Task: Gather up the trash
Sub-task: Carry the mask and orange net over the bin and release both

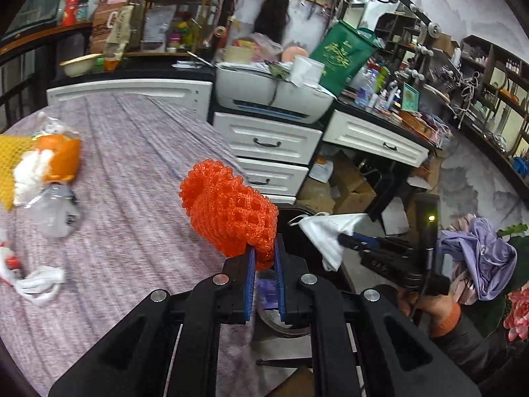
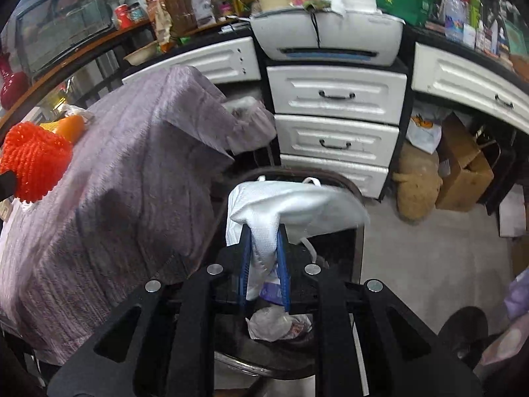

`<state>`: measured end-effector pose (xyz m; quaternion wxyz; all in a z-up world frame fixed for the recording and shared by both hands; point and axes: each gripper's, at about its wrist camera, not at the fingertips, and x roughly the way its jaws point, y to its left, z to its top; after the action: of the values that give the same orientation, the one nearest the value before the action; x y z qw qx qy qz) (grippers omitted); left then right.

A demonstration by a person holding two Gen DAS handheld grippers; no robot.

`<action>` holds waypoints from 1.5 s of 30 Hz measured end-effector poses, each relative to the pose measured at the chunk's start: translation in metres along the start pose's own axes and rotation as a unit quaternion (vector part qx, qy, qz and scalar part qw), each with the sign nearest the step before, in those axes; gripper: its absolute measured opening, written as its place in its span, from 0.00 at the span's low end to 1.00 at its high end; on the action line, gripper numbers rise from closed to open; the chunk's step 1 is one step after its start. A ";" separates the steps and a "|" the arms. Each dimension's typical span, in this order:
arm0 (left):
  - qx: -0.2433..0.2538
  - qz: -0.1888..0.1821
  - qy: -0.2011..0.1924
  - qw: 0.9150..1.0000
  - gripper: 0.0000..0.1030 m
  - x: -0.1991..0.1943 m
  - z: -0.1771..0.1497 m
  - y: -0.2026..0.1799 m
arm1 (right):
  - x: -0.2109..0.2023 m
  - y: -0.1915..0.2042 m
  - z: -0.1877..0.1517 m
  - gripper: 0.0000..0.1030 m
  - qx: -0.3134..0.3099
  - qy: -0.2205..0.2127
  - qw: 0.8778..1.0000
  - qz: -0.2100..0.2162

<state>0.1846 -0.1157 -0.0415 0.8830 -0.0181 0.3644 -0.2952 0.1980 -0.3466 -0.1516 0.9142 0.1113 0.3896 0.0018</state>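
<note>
My left gripper (image 1: 264, 254) is shut on the lower end of an orange-red foam net (image 1: 228, 211), held up over the table's right edge; the same net (image 2: 33, 162) shows at the far left of the right wrist view. My right gripper (image 2: 264, 231) grips a white face mask (image 2: 297, 205) between its blue pads, above a dark trash bin (image 2: 344, 182) holding crumpled wrappers (image 2: 274, 324). From the left wrist view, the mask (image 1: 327, 228) hangs from the right gripper (image 1: 342, 240) beside the table.
A purple cloth covers the table (image 1: 132, 165). On its left lie a yellow net and orange scrap (image 1: 56, 155), a crushed clear bottle (image 1: 56, 208) and a white plastic bag (image 1: 39, 281). White drawers (image 2: 334, 96), a printer (image 2: 327, 36) and cardboard boxes (image 2: 463, 165) stand behind the bin.
</note>
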 end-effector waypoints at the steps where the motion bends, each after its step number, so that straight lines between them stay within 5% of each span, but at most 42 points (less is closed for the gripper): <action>1: 0.003 -0.004 0.003 1.000 0.11 0.004 0.000 -0.005 | 0.003 -0.004 -0.002 0.32 0.008 0.004 1.000 0.000; 4: 0.016 -0.013 0.016 1.000 0.11 0.019 -0.002 -0.019 | 0.005 -0.014 -0.010 0.57 0.029 0.001 1.000 -0.003; 5: 0.021 -0.015 0.020 0.999 0.11 0.023 -0.003 -0.023 | 0.004 -0.016 -0.012 0.59 0.032 -0.002 0.999 -0.007; 18: 0.061 -0.024 0.101 0.993 0.11 0.095 -0.020 -0.058 | -0.045 -0.049 -0.024 0.71 0.074 -0.066 0.993 -0.070; 22: 0.068 -0.020 0.130 0.989 0.11 0.118 -0.022 -0.063 | -0.066 -0.053 -0.027 0.80 0.077 -0.102 0.990 -0.065; 34: 0.108 -0.004 0.193 0.975 0.12 0.168 -0.033 -0.085 | -0.098 -0.053 -0.027 0.84 0.078 -0.146 0.984 -0.059; 37: 0.109 0.000 0.203 0.973 0.27 0.171 -0.038 -0.084 | -0.103 -0.053 -0.028 0.85 0.078 -0.154 0.983 -0.062; 39: 0.108 0.002 0.195 0.975 0.58 0.170 -0.039 -0.083 | -0.104 -0.055 -0.028 0.86 0.079 -0.156 0.982 -0.066; 45: 0.097 -0.011 0.170 0.981 0.72 0.150 -0.036 -0.082 | -0.111 -0.056 -0.029 0.88 0.082 -0.172 0.980 -0.056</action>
<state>0.2034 -0.2566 -0.1428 0.8024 0.1143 0.4789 -0.3373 0.0953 -0.4058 -0.1036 0.9539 0.1628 0.2313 -0.1001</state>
